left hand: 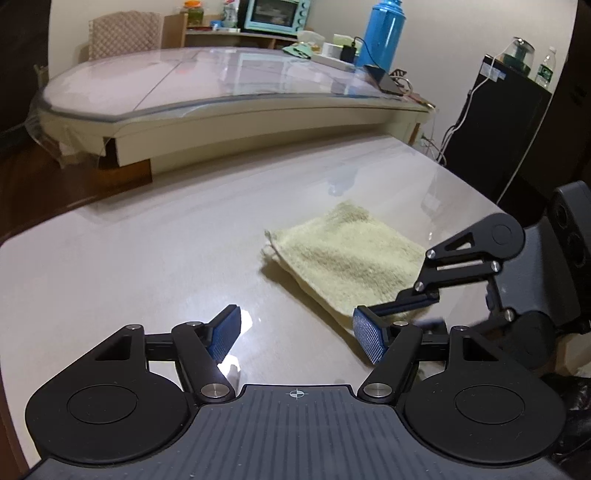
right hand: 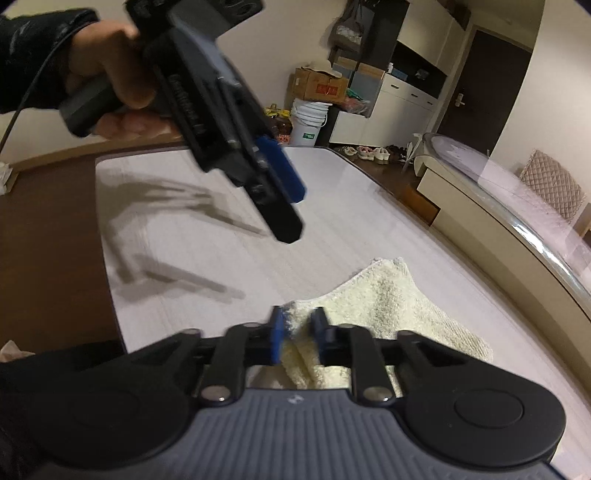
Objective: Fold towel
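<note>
Pale and glossy, the bench (left hand: pixel 155 258) carries our cream towel (left hand: pixel 343 258), lying in soft layers. Our right gripper (right hand: pixel 298 338) pinches its near corner between blue fingers (right hand: pixel 277 339); our left gripper (left hand: pixel 295 332) hangs spread, holding nothing. We judge it light and limp, best taken at corners.

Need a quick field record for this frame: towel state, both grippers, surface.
towel: pale yellow towel, folded into a small layered rectangle, lying on the table
surface: glossy light table
left gripper: left gripper, jaws wide open, holding nothing, held clear of the towel
right gripper: right gripper, jaws closed on the towel's near edge
left hand: hand gripping the left gripper's handle, dark sleeve
background: blue flask on a far table
</note>
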Tool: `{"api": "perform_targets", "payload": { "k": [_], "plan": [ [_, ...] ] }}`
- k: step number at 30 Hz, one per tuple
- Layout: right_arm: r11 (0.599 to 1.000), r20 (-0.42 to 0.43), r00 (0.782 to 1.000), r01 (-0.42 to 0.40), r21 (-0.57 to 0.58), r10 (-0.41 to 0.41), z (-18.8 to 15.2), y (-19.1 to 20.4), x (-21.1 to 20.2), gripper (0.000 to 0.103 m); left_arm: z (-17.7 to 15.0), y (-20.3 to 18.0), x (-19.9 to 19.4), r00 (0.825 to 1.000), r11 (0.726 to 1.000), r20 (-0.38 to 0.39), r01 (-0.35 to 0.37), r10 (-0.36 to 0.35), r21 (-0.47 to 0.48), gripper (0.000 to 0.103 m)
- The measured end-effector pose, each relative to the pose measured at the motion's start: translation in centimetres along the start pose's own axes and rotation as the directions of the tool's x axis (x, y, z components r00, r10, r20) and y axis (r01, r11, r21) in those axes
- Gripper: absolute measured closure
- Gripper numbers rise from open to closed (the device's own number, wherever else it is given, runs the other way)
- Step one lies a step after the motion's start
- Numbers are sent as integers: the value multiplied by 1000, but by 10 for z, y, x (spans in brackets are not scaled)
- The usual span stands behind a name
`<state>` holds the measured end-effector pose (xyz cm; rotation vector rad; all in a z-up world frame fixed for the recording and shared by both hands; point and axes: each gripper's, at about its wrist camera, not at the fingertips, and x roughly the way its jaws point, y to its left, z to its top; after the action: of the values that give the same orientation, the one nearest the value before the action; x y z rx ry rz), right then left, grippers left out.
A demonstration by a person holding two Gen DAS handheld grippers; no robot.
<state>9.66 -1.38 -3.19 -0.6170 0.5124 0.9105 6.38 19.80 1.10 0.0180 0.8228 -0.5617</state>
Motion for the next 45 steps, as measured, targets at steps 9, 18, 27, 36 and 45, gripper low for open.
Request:
{"api": "perform_targets", "payload": {
  "k": [9,18,27,36,45],
  "plan": [
    [997,-30,1000,-1,-75,-1,-7,18,-2,83,-9,0,3,1000,999,5,4,-4,-36,29],
    [967,-36,986,169,190,-165,-39,-42,-49,79,9,-25,26,999,1000,35,-25,26,-8,27],
    [947,-69,979,202,250,-190,-83,-62,-47,79,-2,-57,57,994,988,-66,-80,89,134,28],
    [934,7,982,178,309,-190,-76,-89,-55,77,-9,-53,57,994,991,-54,-90,95,96,26],
    [983,74,997,-18,180,5,-46,-71,-24,77,-10,-55,56,994,992,-42,-99,103,83,25]
  ]
}}
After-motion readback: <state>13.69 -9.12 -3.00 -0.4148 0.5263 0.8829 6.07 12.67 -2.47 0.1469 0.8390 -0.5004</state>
